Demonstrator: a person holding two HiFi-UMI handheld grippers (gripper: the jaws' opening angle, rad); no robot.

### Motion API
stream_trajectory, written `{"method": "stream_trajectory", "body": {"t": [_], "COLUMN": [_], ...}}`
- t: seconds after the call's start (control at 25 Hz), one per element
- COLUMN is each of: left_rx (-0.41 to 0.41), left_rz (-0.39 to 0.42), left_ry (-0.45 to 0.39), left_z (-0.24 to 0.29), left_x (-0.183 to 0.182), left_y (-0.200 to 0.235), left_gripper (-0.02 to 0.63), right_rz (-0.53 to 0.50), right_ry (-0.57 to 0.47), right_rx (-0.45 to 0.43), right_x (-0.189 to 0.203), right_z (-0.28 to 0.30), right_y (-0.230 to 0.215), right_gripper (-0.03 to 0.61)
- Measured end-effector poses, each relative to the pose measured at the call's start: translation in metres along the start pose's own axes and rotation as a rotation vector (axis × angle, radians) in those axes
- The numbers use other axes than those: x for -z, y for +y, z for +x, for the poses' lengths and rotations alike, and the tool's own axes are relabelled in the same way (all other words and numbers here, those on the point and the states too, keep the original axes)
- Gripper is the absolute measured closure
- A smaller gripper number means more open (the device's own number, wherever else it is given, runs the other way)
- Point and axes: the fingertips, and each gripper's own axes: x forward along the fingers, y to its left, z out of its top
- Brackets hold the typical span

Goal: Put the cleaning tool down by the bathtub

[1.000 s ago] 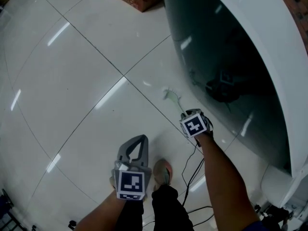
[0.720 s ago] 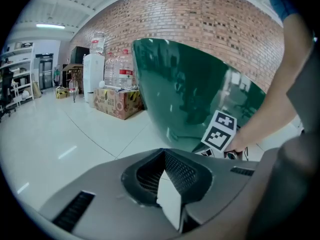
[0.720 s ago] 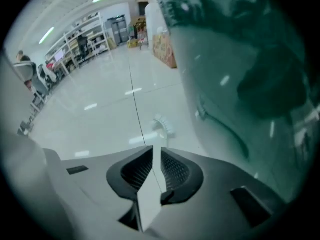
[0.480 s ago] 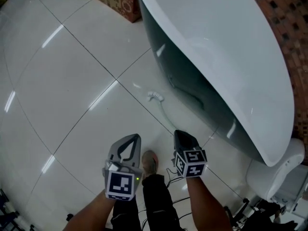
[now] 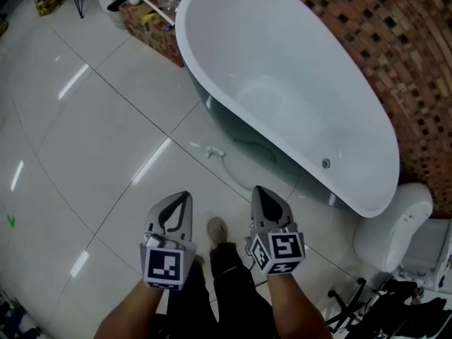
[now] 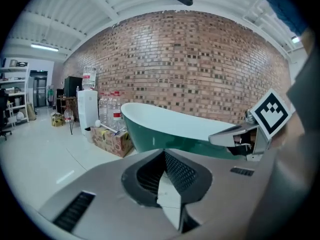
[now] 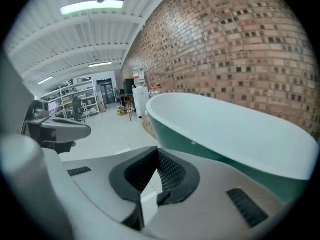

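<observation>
Read both sets of jaws as pressed together, nothing between them: left gripper (image 5: 185,195) and right gripper (image 5: 258,189), side by side, apart from each other, held clear of the floor. Note forearms cut off at the lower edge of the head view, and a shoe (image 5: 217,229) partly hidden between the grippers. Locate the cleaning tool (image 5: 214,151) on the tile floor (image 5: 85,140), just beside the bathtub (image 5: 282,83) base and well apart from both grippers. Treat it as small and white, with a curled end; finer detail too small to resolve, and not visible in either gripper view. Farther out, find a cardboard box (image 5: 152,27) near the tub's far end, water bottles (image 6: 107,111) behind it, a brick wall (image 5: 395,48) along the tub, and a white fixture (image 5: 392,224) at the tub's near end.
</observation>
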Motion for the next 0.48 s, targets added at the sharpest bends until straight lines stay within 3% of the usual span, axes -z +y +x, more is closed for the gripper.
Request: {"method": "stream_trajectory", "body": {"t": [0.28, 0.48], "left_rx": [0.047, 0.105], "left_rz": [0.021, 0.066], "left_ry": [-0.007, -0.09], "left_z": [-0.092, -0.146], "left_x": [-0.101, -0.177], "left_y": [-0.033, -0.052], "left_gripper": [0.609, 0.609], "right_rz": [0.002, -0.004], "right_ry": [-0.052, -0.107], "right_rx": [0.009, 0.062], "right_x": [-0.098, -0.151], "right_z": [-0.115, -0.185], "right_y": [0.024, 0.032], "right_gripper": [0.566, 0.566]}}
